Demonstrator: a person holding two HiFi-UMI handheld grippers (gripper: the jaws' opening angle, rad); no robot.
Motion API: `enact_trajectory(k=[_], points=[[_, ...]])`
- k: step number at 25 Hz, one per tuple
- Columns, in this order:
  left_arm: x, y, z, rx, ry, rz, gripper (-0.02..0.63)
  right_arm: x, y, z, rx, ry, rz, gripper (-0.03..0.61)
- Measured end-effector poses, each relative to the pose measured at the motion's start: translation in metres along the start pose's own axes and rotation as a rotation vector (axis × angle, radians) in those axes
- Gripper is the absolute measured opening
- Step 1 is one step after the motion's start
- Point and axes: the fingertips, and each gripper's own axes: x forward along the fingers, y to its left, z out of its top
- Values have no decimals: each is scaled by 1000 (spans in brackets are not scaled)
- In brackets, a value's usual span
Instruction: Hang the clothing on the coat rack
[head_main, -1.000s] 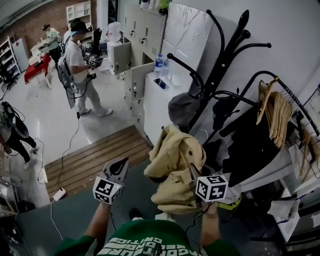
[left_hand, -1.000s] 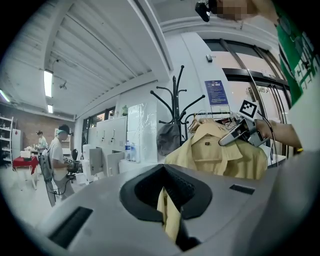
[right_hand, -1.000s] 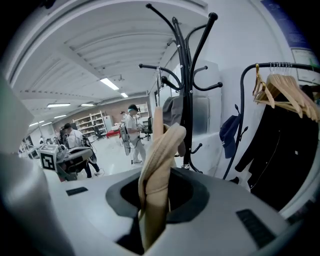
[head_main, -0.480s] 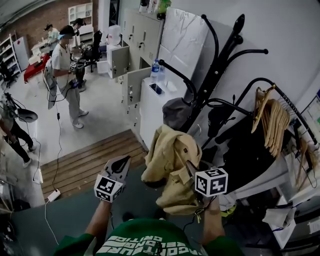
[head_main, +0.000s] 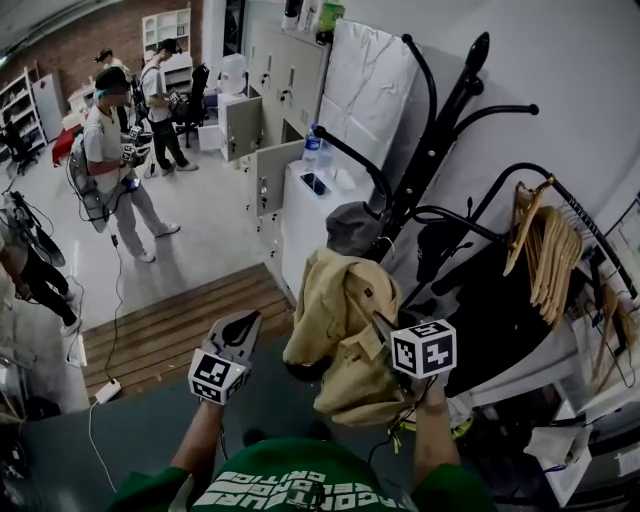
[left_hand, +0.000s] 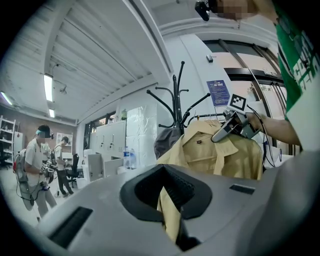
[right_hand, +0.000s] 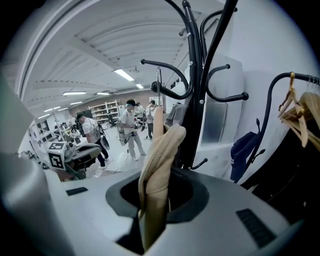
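The right hand-held gripper (head_main: 378, 324) is clamped, jaws part-closed, on a thick fold of the tan woven-cloth jacket (head_main: 340, 310). The jacket hangs bunched and creased from the gripper, just in front of the black metal coat rack (head_main: 440, 130) with curved tubular arms. It is beside a soft grey cap (head_main: 355, 225) on a lower arm. The left hand-held gripper (head_main: 245, 325) stands near the jacket's edge, its jaws slightly apart and gripping nothing. A clear plastic water bottle (head_main: 315, 140) stands on a white cabinet (head_main: 300, 215). Pale wooden hangers (head_main: 545, 240) crowd a rail.
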Motion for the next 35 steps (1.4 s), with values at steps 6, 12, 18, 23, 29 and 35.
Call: enact_trajectory(k=[6,12,18,23,29,35], points=[[-3,6,-3,-8,9,33,3,14,-3,2,-9,11,25,78],[-7,7,-5,-10,21,52,3,30,-3,-11,4,26,53,78],[-9,6,-9,-16,25,58,3,33,-7,-13,-35,18,33,80],[-9,1,-9,-18,26,50,3,32,-7,-14,-34,9,20,83],[-13,-2,-10,-23,28,48,3,25,-11,-10,-32,-43,-30,141],[-15,-9,-11,-19,34,39,3,8,-13,-17,-4,-79,-44,173]])
